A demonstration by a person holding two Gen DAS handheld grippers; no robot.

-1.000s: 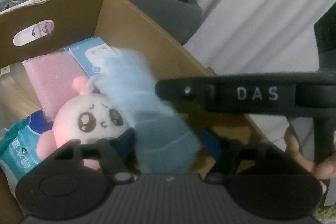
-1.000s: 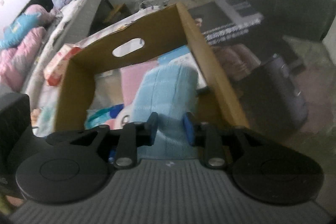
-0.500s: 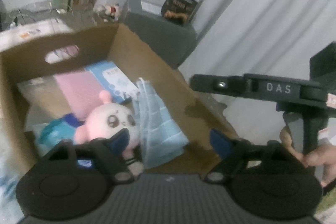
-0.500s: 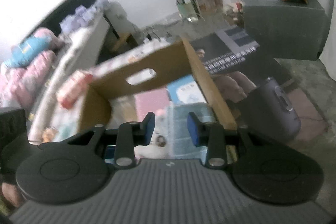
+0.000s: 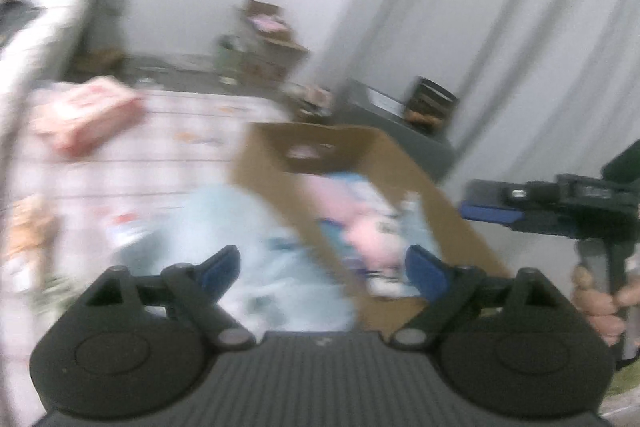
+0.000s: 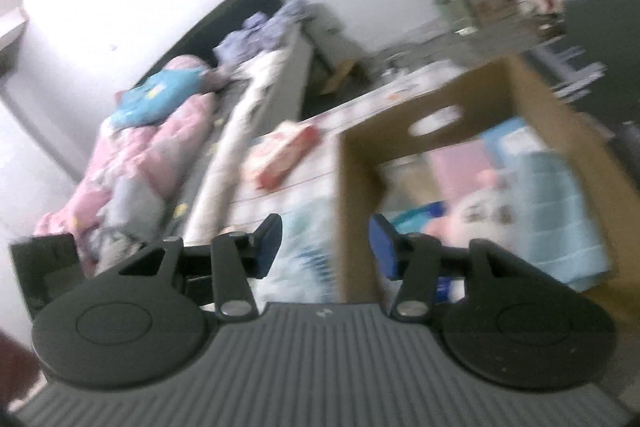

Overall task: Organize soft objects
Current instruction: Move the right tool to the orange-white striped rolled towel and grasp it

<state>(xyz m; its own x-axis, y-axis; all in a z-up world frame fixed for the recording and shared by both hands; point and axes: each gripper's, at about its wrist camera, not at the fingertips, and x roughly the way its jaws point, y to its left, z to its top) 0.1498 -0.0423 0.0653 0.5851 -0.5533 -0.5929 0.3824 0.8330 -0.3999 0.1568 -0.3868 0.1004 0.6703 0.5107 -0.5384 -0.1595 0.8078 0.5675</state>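
Both views are blurry. The left gripper has its fingers far apart and opening, with nothing held between them. The right gripper is opening too, and its fingers hold nothing. The blue towel lies in the box, against its right wall, beside the pink toy. The box stands on the checked bed. A pink pack lies left of the box.

Brown box, pastel contents

You see a brown cardboard box holding a light-blue grid-textured towel and a pink-and-white plush; beside it lie a pink-red pack on a white checked sheet, and a pink floral quilt.
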